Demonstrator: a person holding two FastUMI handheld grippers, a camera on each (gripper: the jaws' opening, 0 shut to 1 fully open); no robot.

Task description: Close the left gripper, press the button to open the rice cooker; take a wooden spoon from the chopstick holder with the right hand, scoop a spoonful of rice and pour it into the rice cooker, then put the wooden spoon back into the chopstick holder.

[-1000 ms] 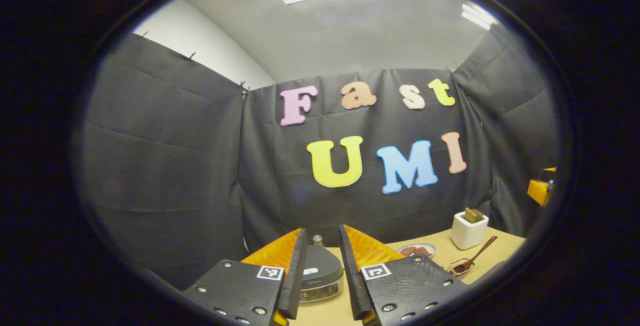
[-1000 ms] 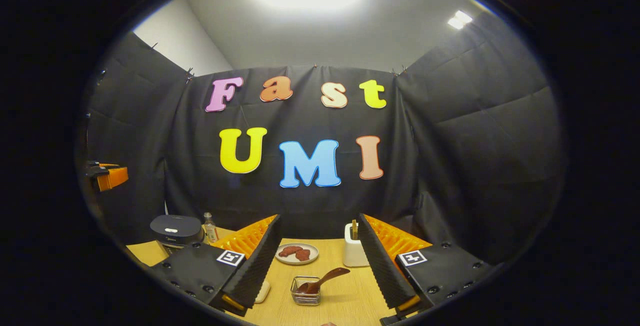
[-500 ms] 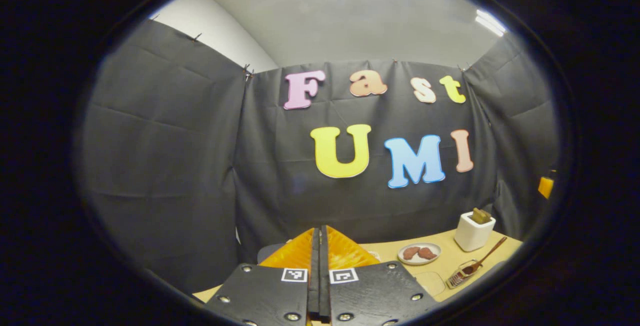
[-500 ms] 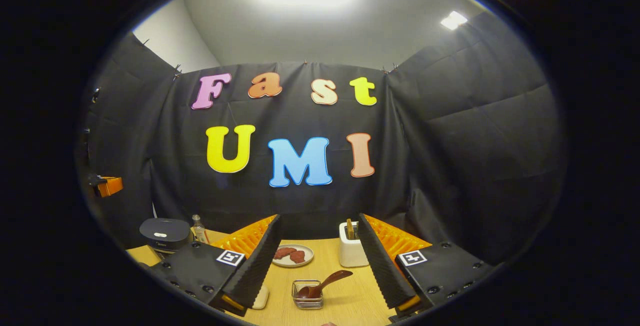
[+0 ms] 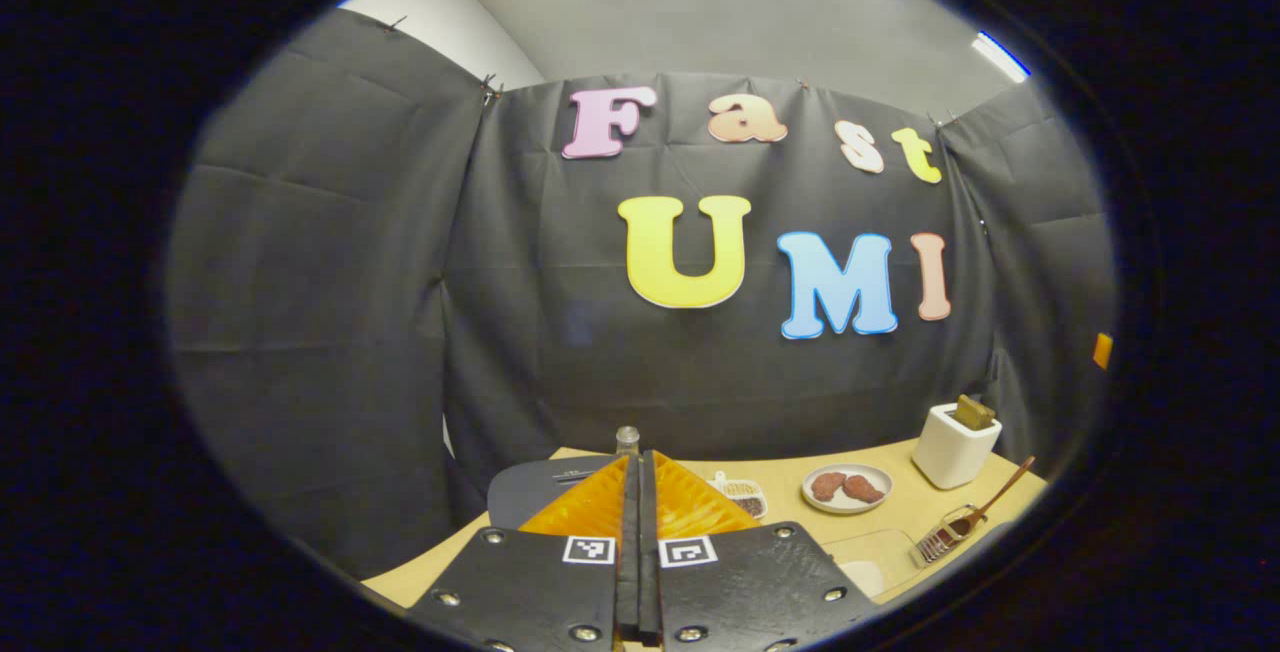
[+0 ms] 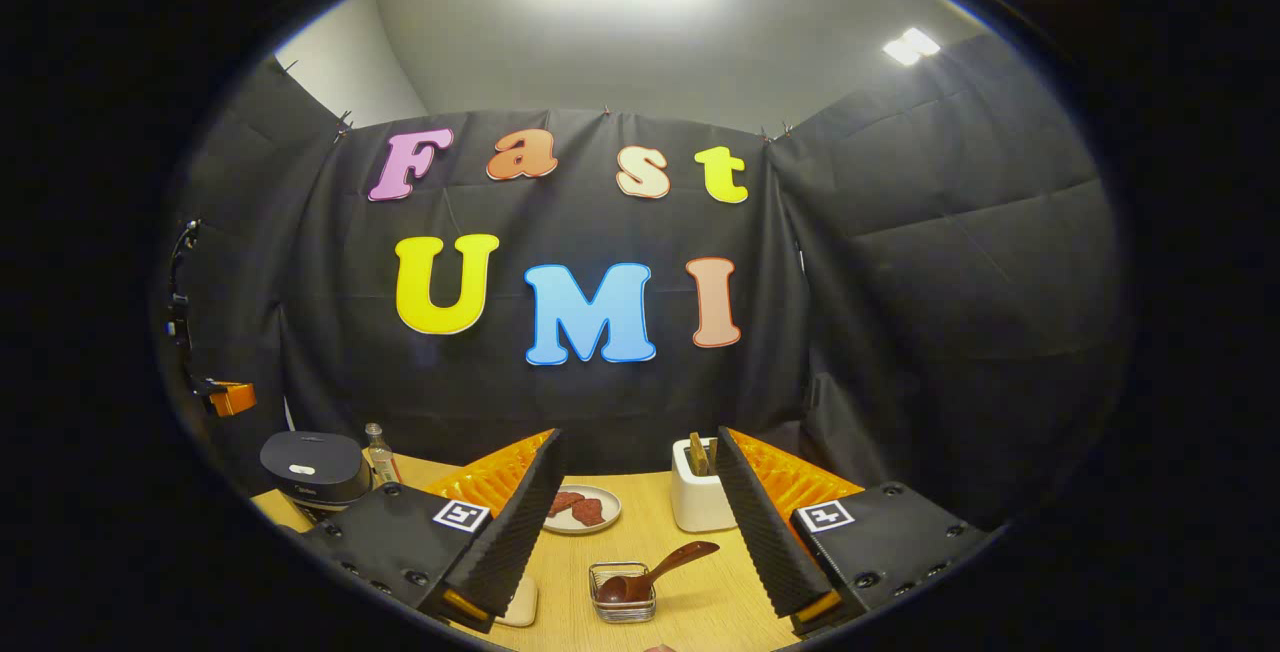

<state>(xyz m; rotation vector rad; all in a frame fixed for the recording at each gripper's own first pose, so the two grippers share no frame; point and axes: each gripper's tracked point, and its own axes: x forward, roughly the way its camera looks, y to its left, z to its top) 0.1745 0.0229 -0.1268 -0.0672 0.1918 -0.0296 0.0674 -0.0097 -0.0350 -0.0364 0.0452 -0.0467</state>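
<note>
**Quick headcount of the table**

So around the one rice cooker (image 6: 310, 465): one small bottle (image 6: 378, 449) just beside it, one plate (image 6: 582, 510) holding two reddish pieces, one chopstick holder (image 6: 702, 495) farther off, one wire basket (image 6: 622, 592) with one wooden spoon (image 6: 655, 573) in it. Plus one little dish (image 5: 737, 495) near the cooker.

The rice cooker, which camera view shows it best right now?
The right gripper view: the rice cooker stands clear at the table's left edge, lid shut. In the left gripper view, the closed left gripper hides most of it.
</note>
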